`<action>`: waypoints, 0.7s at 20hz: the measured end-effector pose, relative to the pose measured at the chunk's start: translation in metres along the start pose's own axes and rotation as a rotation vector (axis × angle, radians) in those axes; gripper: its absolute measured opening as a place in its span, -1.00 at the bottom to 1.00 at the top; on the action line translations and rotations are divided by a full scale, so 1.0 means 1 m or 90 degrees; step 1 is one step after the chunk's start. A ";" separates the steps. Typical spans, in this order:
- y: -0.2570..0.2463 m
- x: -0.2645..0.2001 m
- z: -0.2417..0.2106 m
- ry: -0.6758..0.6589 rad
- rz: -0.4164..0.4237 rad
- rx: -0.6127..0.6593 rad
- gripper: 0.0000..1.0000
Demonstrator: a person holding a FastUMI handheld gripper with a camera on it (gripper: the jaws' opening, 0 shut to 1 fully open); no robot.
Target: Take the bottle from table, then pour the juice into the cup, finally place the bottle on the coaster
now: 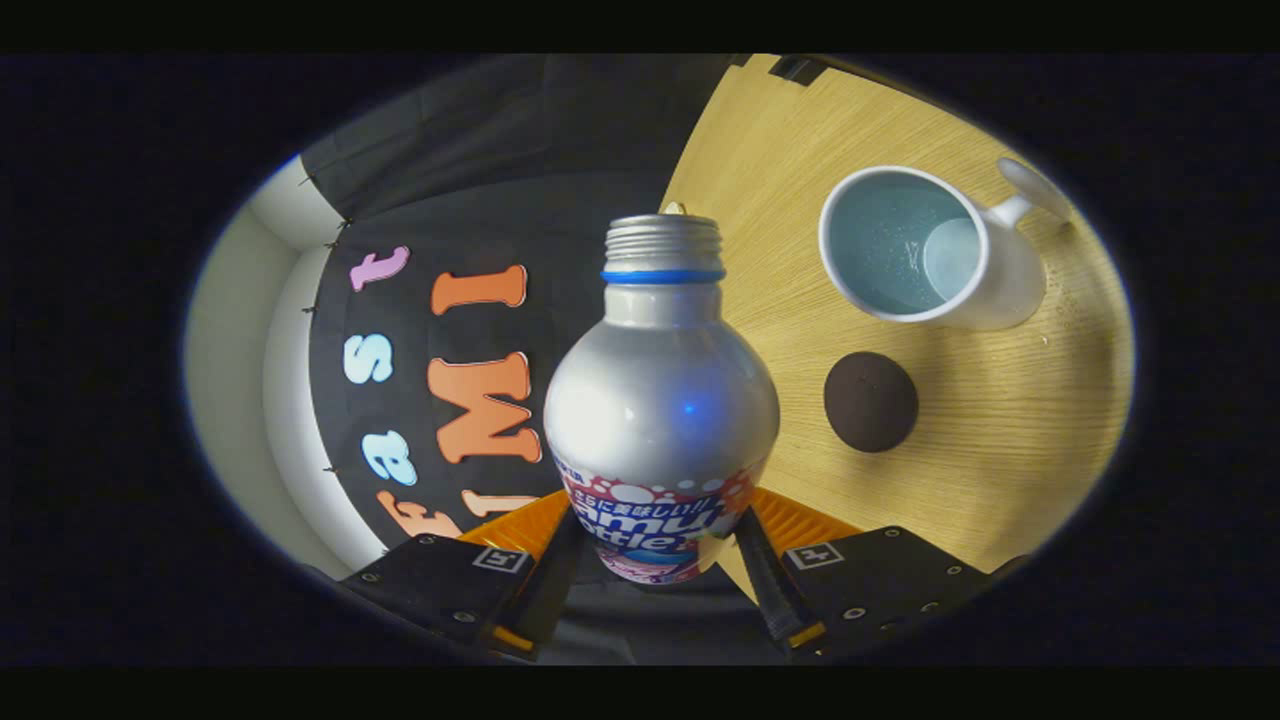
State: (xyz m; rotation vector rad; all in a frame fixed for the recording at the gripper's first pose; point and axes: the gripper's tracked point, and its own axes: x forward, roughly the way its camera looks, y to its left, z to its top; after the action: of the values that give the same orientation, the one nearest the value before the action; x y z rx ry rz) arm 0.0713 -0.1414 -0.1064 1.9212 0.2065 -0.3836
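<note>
A silver metal bottle [660,400] with a blue neck ring and an uncapped threaded mouth sits between my fingers, and my gripper [655,545] is shut on the bottle's printed lower body. The view is rolled sideways, so the wooden table [1000,440] stands like a wall to the right of the bottle. On the table, a white cup [925,250] with a pale blue inside and a handle lies beyond the bottle's mouth, to its right. A round dark brown coaster [870,401] lies nearer me, beside the bottle's shoulder. I cannot tell whether liquid is flowing.
The black booth wall [480,210] fills the space left of the bottle, with a white wall strip [250,380] beyond it. The table's edge [690,150] runs just behind the bottle's mouth.
</note>
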 end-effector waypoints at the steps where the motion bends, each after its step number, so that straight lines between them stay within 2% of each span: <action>1: 0.002 0.000 0.000 -0.001 0.001 0.012 0.56; 10: 0.005 -0.001 0.008 -0.017 -0.022 0.093 0.56; 14: 0.012 -0.003 0.012 -0.019 -0.017 0.121 0.56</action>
State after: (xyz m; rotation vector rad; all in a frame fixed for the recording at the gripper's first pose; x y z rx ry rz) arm 0.0706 -0.1564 -0.0994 2.1002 0.1820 -0.4630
